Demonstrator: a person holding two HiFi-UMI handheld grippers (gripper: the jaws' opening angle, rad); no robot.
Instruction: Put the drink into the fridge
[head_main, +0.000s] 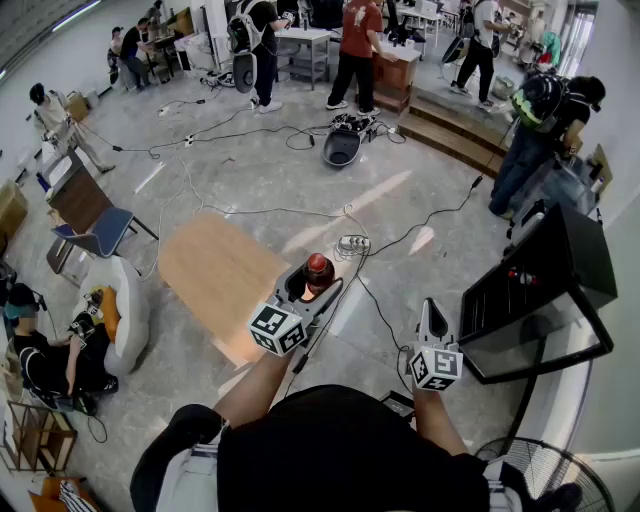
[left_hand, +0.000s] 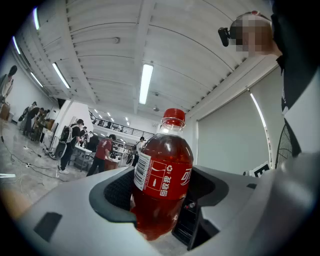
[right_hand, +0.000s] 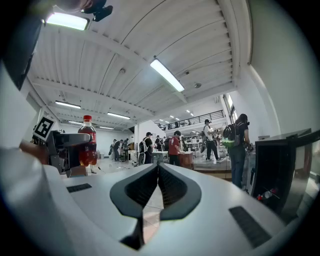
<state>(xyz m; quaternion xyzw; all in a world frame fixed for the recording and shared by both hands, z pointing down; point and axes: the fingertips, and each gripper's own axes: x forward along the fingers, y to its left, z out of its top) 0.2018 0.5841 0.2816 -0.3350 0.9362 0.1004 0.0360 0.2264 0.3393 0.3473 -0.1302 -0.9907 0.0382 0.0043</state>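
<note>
While upright, drink (left_hand: 167, 155) label (left_hand: 162, 180): "回收我".

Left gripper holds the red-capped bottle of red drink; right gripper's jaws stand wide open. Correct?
No: in the right gripper view the right gripper is shut and empty. The left gripper does hold the red-capped plastic bottle of red drink.

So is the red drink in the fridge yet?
Not yet. Done: the left gripper has the red drink bottle clamped between its jaws. In hand: the bottle is up in the air, apart from the black fridge, whose door looks open. Left: carry it over, set it inside and let go. The right gripper is shut and empty.
</note>
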